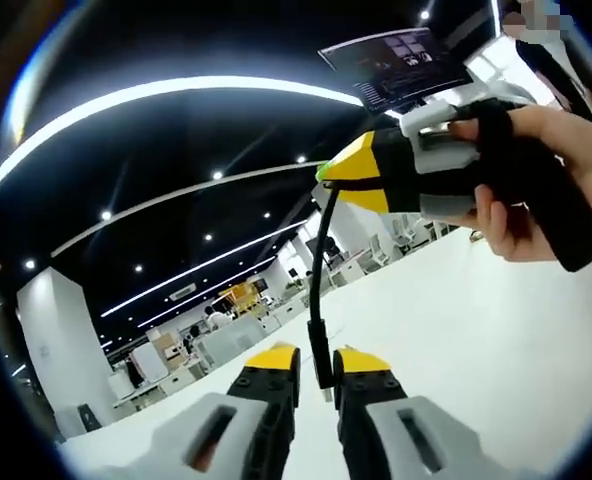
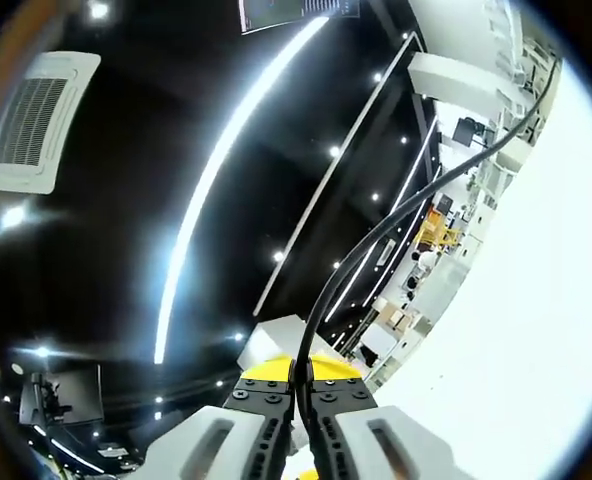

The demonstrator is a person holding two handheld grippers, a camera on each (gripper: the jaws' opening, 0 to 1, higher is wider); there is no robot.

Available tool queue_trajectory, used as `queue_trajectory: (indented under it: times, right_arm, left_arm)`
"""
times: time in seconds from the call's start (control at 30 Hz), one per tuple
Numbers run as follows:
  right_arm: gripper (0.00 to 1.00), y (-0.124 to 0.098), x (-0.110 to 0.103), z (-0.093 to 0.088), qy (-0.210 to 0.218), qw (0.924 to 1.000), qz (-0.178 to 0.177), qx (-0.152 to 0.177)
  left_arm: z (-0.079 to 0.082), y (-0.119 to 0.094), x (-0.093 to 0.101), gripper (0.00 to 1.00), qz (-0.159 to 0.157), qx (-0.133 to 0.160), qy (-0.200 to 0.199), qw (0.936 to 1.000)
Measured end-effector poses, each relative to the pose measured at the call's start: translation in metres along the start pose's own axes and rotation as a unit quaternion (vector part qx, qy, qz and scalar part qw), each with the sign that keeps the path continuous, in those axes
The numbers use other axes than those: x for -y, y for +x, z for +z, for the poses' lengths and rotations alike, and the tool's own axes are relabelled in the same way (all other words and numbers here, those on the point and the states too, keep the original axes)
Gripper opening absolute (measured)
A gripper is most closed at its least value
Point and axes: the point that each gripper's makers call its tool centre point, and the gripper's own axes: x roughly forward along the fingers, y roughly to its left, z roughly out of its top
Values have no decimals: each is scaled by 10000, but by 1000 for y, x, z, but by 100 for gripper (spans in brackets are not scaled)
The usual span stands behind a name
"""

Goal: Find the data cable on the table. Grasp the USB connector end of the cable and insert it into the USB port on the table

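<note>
The data cable point(image 1: 316, 290) hangs in the air above the white table point(image 1: 476, 340), strung between the two tongs. The right gripper point(image 1: 328, 178), carried in a person's hand point(image 1: 536, 200), is clenched on the cord higher up. In the right gripper view its yellow-tipped black jaws meet around the cord, which sweeps away in a long curve.

From that grip the cable drops nearly straight, long axis running down into the gap of the left gripper point(image 1: 318, 365). The USB connector end point(image 1: 326, 388) sits right between those jaws, so the left is the nearer one to take it. They stand close on either side, but I cannot tell whether they actually pinch it.

The cord is black, round, smooth and rubbery, limp enough to bend. The plug is a short stiff black body with a small silvery tip.
</note>
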Motion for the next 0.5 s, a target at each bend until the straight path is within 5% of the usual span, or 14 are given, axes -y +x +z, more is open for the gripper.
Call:
queue_trajectory:
  times: [0.5]
  right_arm:
    - [6,-4,0,1,86,10000,6,-2]
  left_arm:
    - [8,-5,-15,7,193,79,527,9984]
